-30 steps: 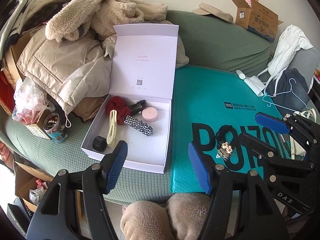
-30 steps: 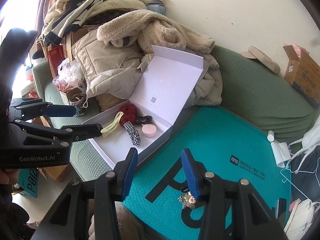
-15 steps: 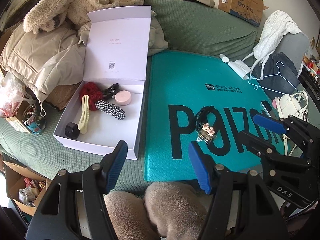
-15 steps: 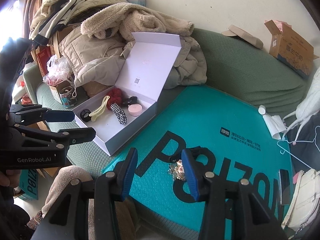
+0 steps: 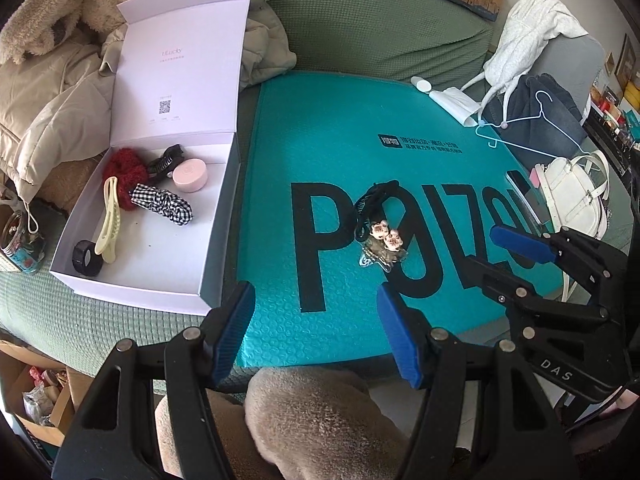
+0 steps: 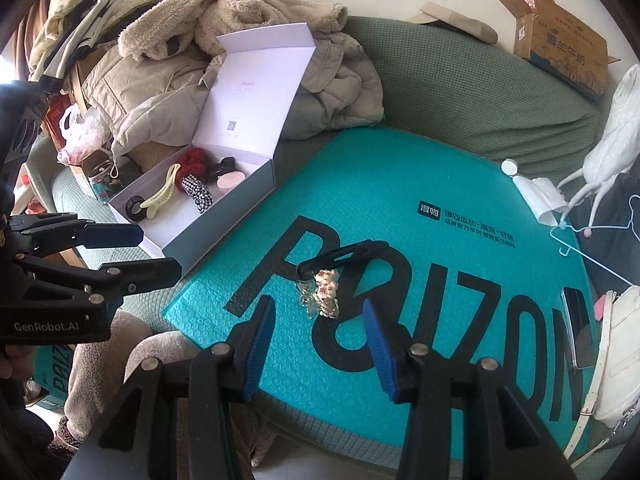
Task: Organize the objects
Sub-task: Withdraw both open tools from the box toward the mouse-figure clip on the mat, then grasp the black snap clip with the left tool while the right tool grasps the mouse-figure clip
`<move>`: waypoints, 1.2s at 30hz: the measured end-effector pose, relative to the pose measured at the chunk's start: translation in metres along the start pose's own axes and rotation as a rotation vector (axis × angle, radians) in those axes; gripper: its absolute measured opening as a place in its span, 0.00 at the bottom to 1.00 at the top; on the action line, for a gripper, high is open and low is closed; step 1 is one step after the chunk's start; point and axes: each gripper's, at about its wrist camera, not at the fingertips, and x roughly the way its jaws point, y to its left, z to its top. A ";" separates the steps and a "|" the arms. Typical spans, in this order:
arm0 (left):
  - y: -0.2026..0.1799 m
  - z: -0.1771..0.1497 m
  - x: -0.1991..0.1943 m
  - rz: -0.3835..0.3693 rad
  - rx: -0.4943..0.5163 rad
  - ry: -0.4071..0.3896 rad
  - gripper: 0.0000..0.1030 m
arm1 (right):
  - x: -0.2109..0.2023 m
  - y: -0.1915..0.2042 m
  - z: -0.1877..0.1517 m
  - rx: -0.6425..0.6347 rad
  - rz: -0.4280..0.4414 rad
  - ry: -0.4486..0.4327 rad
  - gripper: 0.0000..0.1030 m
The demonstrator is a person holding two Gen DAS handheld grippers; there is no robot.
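Note:
A black cord with a small pink-and-clear charm [image 5: 382, 238] [image 6: 322, 290] lies on the teal bubble mailer [image 5: 360, 132] [image 6: 380, 184]. My right gripper [image 6: 318, 332] hovers just short of the charm, open, nothing between its blue pads. My left gripper [image 5: 316, 328] is open and empty above the mailer's near edge, left of the charm. The open white box [image 5: 132, 276] [image 6: 224, 216] to the left holds a red scrunchie [image 5: 122, 168], a cream hair claw [image 5: 108, 220], a checked scrunchie [image 5: 164, 204], a pink round case [image 5: 190, 175], a black clip and a black ring.
Coats and a fleece [image 6: 224, 12] pile up behind the box on the green sofa [image 5: 380, 20]. A cardboard carton [image 6: 560, 44] sits on the sofa back. A white bag [image 5: 572, 196], a hanger [image 5: 532, 120] and a phone lie at the right. The person's knees [image 5: 312, 420] are below.
Both grippers have dropped and moved in towards the mailer; the charm now lies much closer to the right gripper's tips. Neither jaw opening has changed.

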 end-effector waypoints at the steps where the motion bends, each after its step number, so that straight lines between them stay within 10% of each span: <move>1: -0.001 0.001 0.005 -0.002 0.002 0.008 0.60 | 0.004 -0.002 -0.001 0.005 0.002 0.008 0.45; 36: 0.011 0.036 0.112 -0.045 0.087 0.049 0.60 | 0.136 -0.027 -0.015 0.143 0.134 0.129 0.40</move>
